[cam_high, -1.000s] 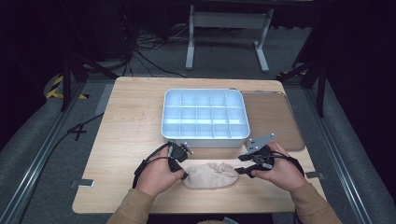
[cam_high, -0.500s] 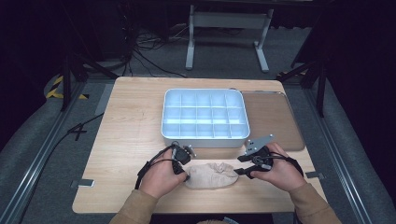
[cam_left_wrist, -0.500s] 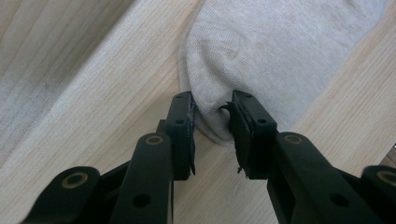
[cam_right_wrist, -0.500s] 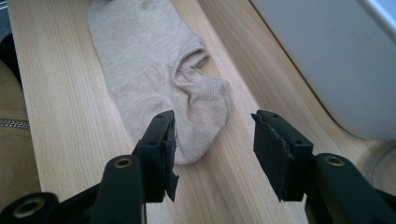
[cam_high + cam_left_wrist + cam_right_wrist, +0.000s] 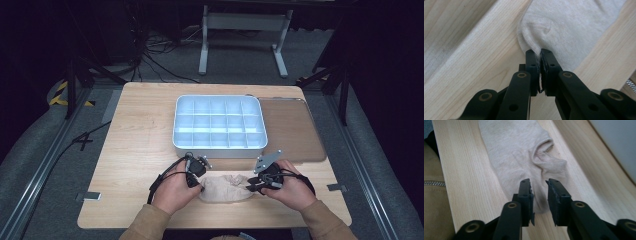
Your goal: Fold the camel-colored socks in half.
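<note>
1. Sock (image 5: 224,188): we hold a beige, fine-ribbed knit sock that lies flat along the near edge of the table (image 5: 140,130), between our two hands.
2. We work on a pale wooden tabletop with straight grain; around it the room is dark, with grey floor, black cables and a metal stand (image 5: 243,30) beyond the far edge.
3. Behind the sock sits a white plastic organiser tray (image 5: 218,145), rectangular with rounded corners and a grid of small compartments; a brown flat lid-like panel (image 5: 290,127) lies just beside it on the right.
4. Our left gripper (image 5: 539,56) is clenched on a puckered fold at the sock's rounded end, fabric pinched between the black jaws.
5. Our right gripper (image 5: 538,185) has its jaws parted, straddling the sock's other end near the cuff opening, with cloth lying between them unpinched.
</note>
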A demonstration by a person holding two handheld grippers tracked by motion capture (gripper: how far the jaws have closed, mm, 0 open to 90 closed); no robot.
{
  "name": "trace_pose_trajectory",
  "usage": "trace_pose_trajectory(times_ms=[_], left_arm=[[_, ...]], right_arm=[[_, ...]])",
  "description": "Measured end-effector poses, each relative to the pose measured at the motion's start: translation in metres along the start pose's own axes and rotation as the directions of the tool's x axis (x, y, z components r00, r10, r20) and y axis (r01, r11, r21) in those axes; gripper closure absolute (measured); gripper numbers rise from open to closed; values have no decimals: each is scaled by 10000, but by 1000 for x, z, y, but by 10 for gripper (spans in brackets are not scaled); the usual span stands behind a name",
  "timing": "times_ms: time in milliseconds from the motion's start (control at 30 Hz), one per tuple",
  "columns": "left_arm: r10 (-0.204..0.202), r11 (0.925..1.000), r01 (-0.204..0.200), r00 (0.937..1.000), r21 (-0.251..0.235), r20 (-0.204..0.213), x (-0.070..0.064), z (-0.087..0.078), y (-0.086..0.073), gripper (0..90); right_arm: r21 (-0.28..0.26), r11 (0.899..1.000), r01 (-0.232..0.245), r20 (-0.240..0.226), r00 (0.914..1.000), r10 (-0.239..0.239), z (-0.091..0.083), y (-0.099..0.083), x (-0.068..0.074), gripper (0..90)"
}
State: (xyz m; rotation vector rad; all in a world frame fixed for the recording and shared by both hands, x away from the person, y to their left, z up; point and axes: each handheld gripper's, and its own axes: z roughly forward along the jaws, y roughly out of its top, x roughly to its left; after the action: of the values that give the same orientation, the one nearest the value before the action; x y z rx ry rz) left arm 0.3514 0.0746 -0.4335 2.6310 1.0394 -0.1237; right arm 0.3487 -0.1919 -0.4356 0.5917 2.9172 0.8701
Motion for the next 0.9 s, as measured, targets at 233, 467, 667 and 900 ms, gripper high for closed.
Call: trace_pose_trajectory(times_ms=[233,467,667,900], left_arm=[[127,9994,-124,9999,-337,74,-5,-17,-2,853],[196,9981,-179,9994,-594,281,-9,-28,-3,853],[267,9978,-242,9989,-616,396,-12,-32,-3,853],[341,9965,-310,9987,-773,385,-13,-35,-4,853]], right_arm=[[-336,9993,-162,387,9991,175,8,0,3,880],[-1603,9870,100,-207,9997,-134,14,13,21,893],[-2037,9778,493,-162,9984,-537,31,24,35,894],[-1546,9867,494,-379,9977,-558,46,23,39,894]])
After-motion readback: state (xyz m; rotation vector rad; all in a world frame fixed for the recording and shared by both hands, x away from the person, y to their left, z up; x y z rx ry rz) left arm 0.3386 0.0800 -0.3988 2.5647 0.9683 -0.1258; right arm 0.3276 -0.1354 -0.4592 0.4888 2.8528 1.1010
